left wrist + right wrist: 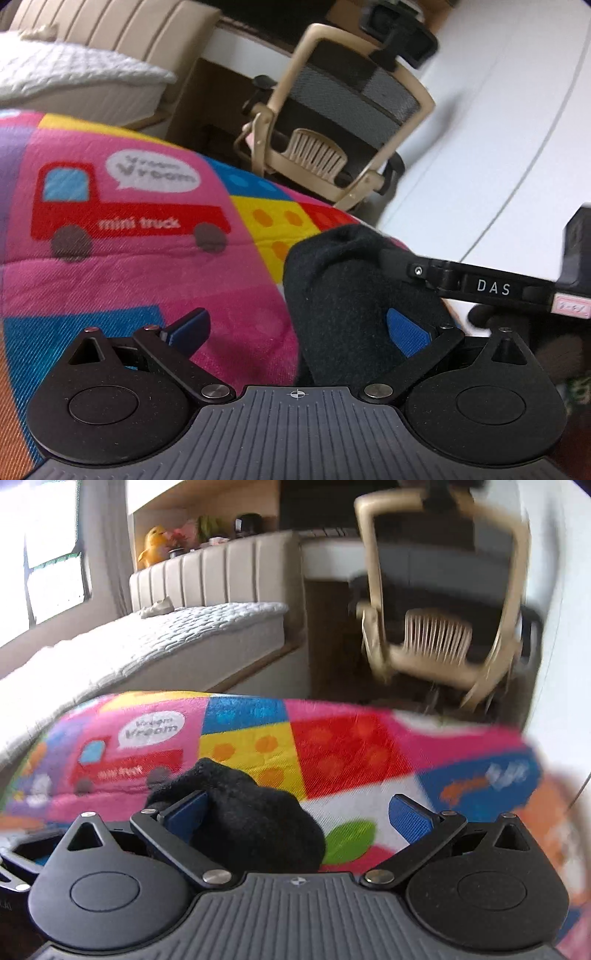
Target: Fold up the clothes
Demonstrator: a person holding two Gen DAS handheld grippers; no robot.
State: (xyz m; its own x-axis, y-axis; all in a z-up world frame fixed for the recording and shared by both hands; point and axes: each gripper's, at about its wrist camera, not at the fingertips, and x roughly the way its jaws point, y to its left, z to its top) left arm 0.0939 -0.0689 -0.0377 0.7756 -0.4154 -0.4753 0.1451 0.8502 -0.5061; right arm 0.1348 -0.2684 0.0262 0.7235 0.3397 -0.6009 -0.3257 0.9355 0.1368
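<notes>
A black knitted garment [343, 295] lies bunched on a colourful quilt [129, 258] printed with a red mini truck. My left gripper [297, 332] is open; the cloth rests against its right finger [406, 332] and fills the right half of the gap. The right gripper's black finger [402, 264] reaches in from the right and touches the cloth's upper edge. In the right wrist view the same garment [243, 819] lies against the left finger [184, 810] of my open right gripper [297, 812], over the quilt [351, 753].
A beige office chair [340, 122] stands beyond the quilt's far edge, also in the right wrist view [443, 602]. A bed with a white cover [166, 646] and padded headboard lies at the left. A white wall or cabinet [498, 129] is at the right.
</notes>
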